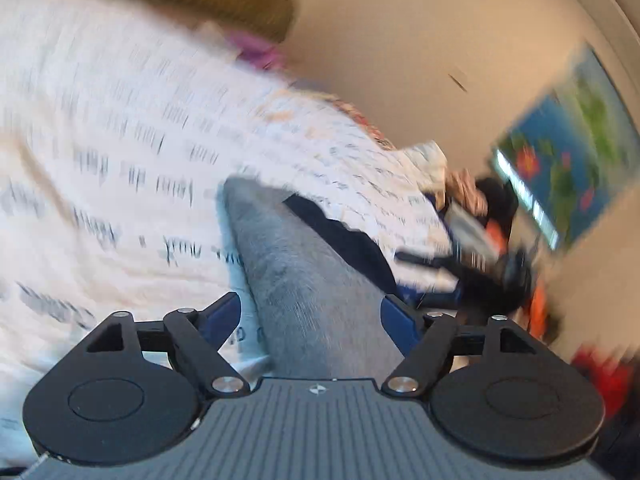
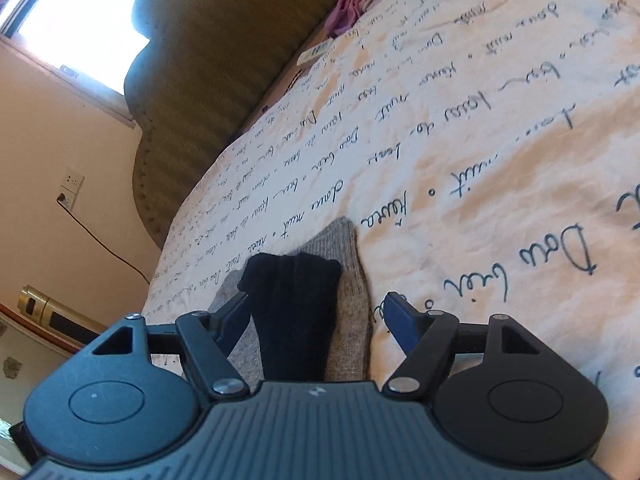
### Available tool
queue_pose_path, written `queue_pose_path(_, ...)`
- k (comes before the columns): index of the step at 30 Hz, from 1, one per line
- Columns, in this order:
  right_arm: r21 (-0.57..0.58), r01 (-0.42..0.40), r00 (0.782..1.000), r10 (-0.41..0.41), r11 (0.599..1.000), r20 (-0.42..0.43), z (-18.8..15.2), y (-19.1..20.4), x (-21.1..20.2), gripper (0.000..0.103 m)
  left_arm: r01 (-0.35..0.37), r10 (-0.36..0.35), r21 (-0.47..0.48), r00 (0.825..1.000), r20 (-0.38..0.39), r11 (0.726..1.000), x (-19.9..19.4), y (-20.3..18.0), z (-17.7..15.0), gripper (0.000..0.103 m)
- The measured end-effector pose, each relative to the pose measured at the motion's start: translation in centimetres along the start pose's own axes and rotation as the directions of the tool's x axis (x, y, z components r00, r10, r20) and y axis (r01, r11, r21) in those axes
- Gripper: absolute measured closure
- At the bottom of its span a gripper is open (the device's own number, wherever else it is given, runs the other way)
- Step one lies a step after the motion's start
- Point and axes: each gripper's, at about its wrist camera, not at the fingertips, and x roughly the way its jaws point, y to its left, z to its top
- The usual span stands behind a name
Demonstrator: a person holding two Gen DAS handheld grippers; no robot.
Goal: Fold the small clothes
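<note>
A grey ribbed knit sock [image 2: 352, 280] lies on a cream bedsheet printed with dark handwritten script [image 2: 480, 140], with a black ribbed knit sock [image 2: 292, 312] laid on top of it, its cuff end pointing away from the camera. Both socks run between the spread fingers of the right gripper [image 2: 316, 316], whose blue-padded jaws stand apart on either side of the fabric and clamp nothing. In the left wrist view, heavily motion-blurred, the grey sock [image 1: 304, 280] extends forward between the parted fingers of the left gripper [image 1: 312, 316], with the black sock [image 1: 340, 236] showing along its right edge; these jaws are likewise apart, clear of the cloth. The script-printed sheet [image 1: 120, 140] fills the left of that view. Near the far edge of the bed lies a crumpled pink garment [image 2: 352, 4], beside an olive ribbed upholstered headboard [image 2: 224, 60]. Beyond it are a bright window [image 2: 84, 20] and a white wall socket with a black cable [image 2: 70, 190].
</note>
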Motion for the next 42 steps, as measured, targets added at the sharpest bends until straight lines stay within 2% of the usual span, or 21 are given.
queue_pose_path(3,-0.015,-0.004,0.999,0.003,1.0,-0.036,-0.5,0.0,1.5,0.029,0.022,-0.046,-0.244,0.995,-0.093,0.969,4.9,2.9,0.9,0.027)
queue_pose_path(6,-0.001,-0.033,0.997,0.033,0.999,-0.074,-0.5,0.2,1.9,0.029,0.061,-0.086,-0.275,0.993,-0.081,0.959,7.1,2.5,1.6,0.027)
queue_pose_path(8,-0.008,-0.033,0.996,0.032,0.999,-0.078,-0.7,0.3,2.1,0.029,0.054,-0.09,-0.291,0.99,-0.112,0.955,8.6,2.2,2.5,0.03)
queue_pose_path(9,-0.011,-0.036,0.996,0.035,0.999,-0.078,-0.9,0.5,2.2,0.029,0.045,-0.082,-0.284,0.989,-0.12,0.958,9.2,2.1,2.6,0.042)
queue_pose_path(10,-0.019,-0.038,0.996,0.036,0.999,-0.078,-1.1,0.7,2.3,0.031,0.02,-0.058,-0.27,0.99,-0.132,0.963,9.7,1.9,2.6,0.069)
queue_pose_path(11,-0.036,-0.033,0.997,0.031,0.999,-0.075,-1.2,1.0,2.7,0.036,-0.021,-0.019,-0.253,0.988,-0.154,0.967,10.4,1.9,2.7,0.07)
queue_pose_path(12,-0.056,-0.026,0.996,0.021,0.998,-0.084,-1.4,1.3,3.0,0.071,-0.042,0.002,-0.25,0.987,-0.159,0.967,10.9,2.2,2.8,0.07)
queue_pose_path(13,-0.068,-0.021,0.995,0.014,0.997,-0.1,-1.7,1.4,3.5,0.082,-0.045,0.006,-0.248,0.988,-0.156,0.968,10.8,2.2,2.8,0.071)
queue_pose_path(16,-0.122,-0.008,0.998,0.0,0.992,-0.061,-2.3,2.8,3.6,0.083,-0.085,0.06,-0.17,0.987,-0.15,0.982,9.9,1.1,3.4,0.076)
queue_pose_path(21,-0.147,-0.083,0.995,0.075,0.986,-0.059,-1.5,6.3,4.5,0.083,-0.098,0.083,-0.12,0.988,-0.129,0.988,7.2,1.5,6.3,0.077)
queue_pose_path(24,-0.148,-0.141,0.989,0.133,0.979,-0.065,-0.6,8.4,6.8,0.083,-0.151,0.143,-0.123,0.987,-0.07,0.981,4.8,2.9,9.0,0.077)
queue_pose_path(27,-0.121,-0.165,0.985,0.158,0.979,-0.064,-0.1,9.7,10.2,0.083,-0.202,0.196,-0.104,0.979,-0.065,0.974,4.0,4.6,11.2,0.078)
queue_pose_path(28,-0.117,-0.15,0.987,0.142,0.982,-0.068,0.0,9.9,11.4,0.079,-0.235,0.229,-0.094,0.971,-0.065,0.968,4.1,5.3,11.5,0.075)
queue_pose_path(30,-0.137,-0.057,0.996,0.047,0.989,-0.073,-0.1,9.7,13.5,0.074,-0.3,0.29,-0.143,0.953,-0.087,0.943,3.7,7.4,11.4,0.06)
queue_pose_path(31,-0.136,0.011,0.997,-0.022,0.991,-0.076,-0.4,9.4,14.0,0.064,-0.3,0.288,-0.178,0.953,-0.094,0.937,3.0,7.9,11.1,0.045)
queue_pose_path(32,-0.111,0.03,0.996,-0.04,0.993,-0.081,-0.7,8.9,13.9,0.062,-0.265,0.254,-0.194,0.964,-0.081,0.944,2.0,8.0,10.5,0.038)
queue_pose_path(33,-0.083,-0.009,0.997,0.002,0.996,-0.075,-1.2,8.4,13.0,0.06,-0.22,0.215,-0.186,0.976,-0.048,0.958,0.6,7.8,9.6,0.023)
queue_pose_path(34,-0.076,-0.035,0.997,0.03,0.996,-0.073,-1.6,8.1,11.9,0.051,-0.196,0.196,-0.166,0.98,-0.018,0.966,-0.8,7.5,8.5,0.012)
queue_pose_path(36,-0.121,-0.047,0.997,0.038,0.992,-0.074,-2.9,8.0,9.3,0.036,-0.173,0.171,-0.145,0.985,-0.026,0.974,-2.0,6.8,5.8,0.009)
queue_pose_path(39,-0.151,-0.07,0.991,0.052,0.986,-0.12,-5.1,7.6,6.3,0.036,-0.125,0.109,-0.16,0.988,-0.107,0.979,-2.1,6.5,2.0,0.018)
queue_pose_path(42,-0.11,-0.094,0.978,0.071,0.989,-0.196,-7.4,7.1,5.7,0.036,-0.079,0.067,-0.109,0.992,-0.107,0.991,-2.0,5.2,-0.1,0.018)
